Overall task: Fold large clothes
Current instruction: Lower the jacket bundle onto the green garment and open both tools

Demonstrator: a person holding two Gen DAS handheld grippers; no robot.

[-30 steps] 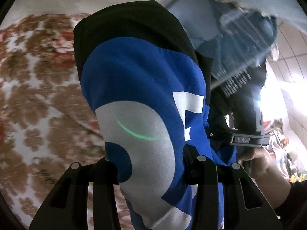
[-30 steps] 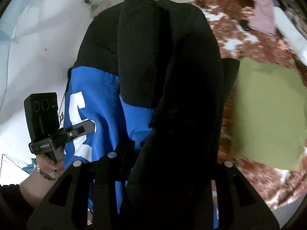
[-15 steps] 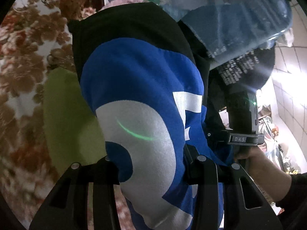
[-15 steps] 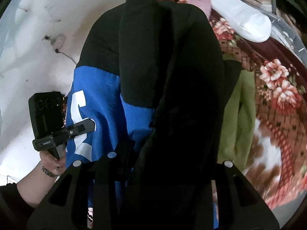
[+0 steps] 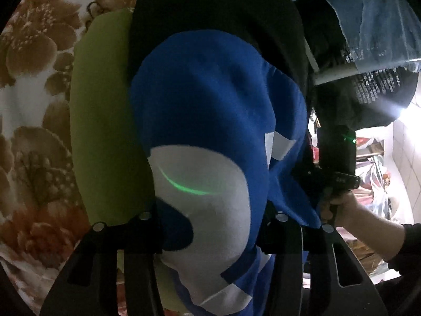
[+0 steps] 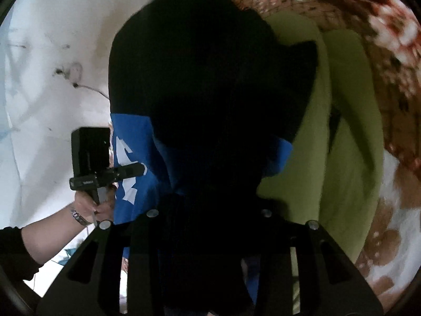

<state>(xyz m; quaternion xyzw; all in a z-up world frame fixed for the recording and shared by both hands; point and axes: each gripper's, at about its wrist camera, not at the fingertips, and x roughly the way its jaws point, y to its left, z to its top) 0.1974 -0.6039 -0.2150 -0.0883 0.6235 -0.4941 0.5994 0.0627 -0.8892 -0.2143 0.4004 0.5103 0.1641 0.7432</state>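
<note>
Both claws gripped a bunched blue-and-black garment above a green one on a floral bedspread.

The left claw [image 5: 213,226] was clamped on the blue-and-black garment [image 5: 210,110], its jaws having just been opening with the cloth between them; the right claw [image 6: 210,216] likewise held the same garment [image 6: 210,73], its jaws also having just eased wider. The left wrist view showed the blue front with white lettering, the right hand [image 5: 339,208] and a bright tiled area behind it. The right wrist view showed mostly the black part, the left hand [image 6: 92,202], a white wall and more of the green garment [image 6: 342,137] lying on the floral bedspread [image 6: 394,52].
</note>
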